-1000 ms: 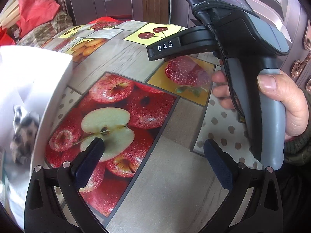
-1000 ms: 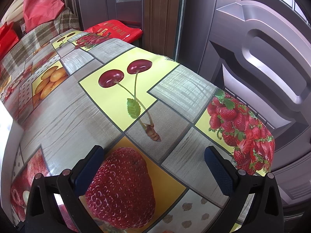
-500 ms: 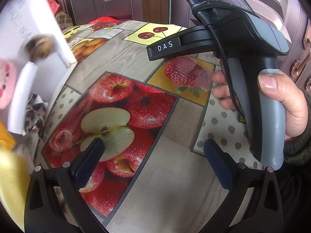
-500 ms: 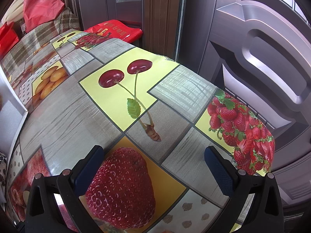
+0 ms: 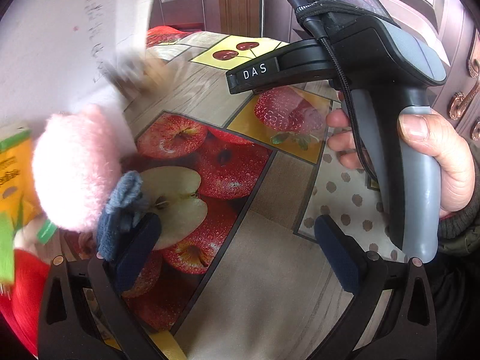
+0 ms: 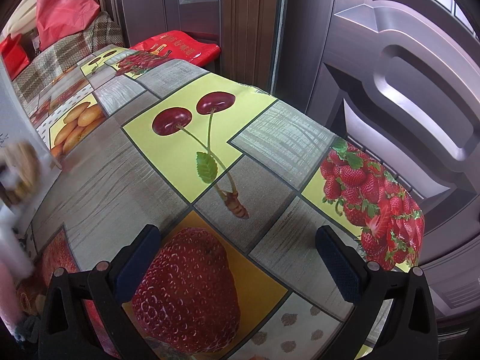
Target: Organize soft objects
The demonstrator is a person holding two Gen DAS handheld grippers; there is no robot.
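Note:
In the left wrist view a white box [image 5: 60, 30] is tipped up at the left and soft things spill from it onto the fruit-print tablecloth [image 5: 240, 285]: a pink plush toy [image 5: 75, 174], a blue-grey knitted piece [image 5: 120, 210], a yellow packet [image 5: 12, 180], something red [image 5: 21, 300], and a blurred brown item [image 5: 141, 75]. My left gripper [image 5: 237, 252] is open and empty; the knitted piece lies against its left finger [image 5: 138, 249]. My right gripper [image 6: 237, 261] is open and empty over the strawberry print; its handle [image 5: 405, 120] shows in the left wrist view.
The table edge [image 6: 375, 156] runs close to a dark door [image 6: 405, 75] on the right. A red bag [image 6: 180, 45] lies beyond the far edge. A checked seat [image 6: 69, 57] with red bags stands at the far left.
The white box has been tipped up further, and the pink plush, knitted piece and yellow packet have tumbled out toward my left gripper. Both grippers stayed still and open.

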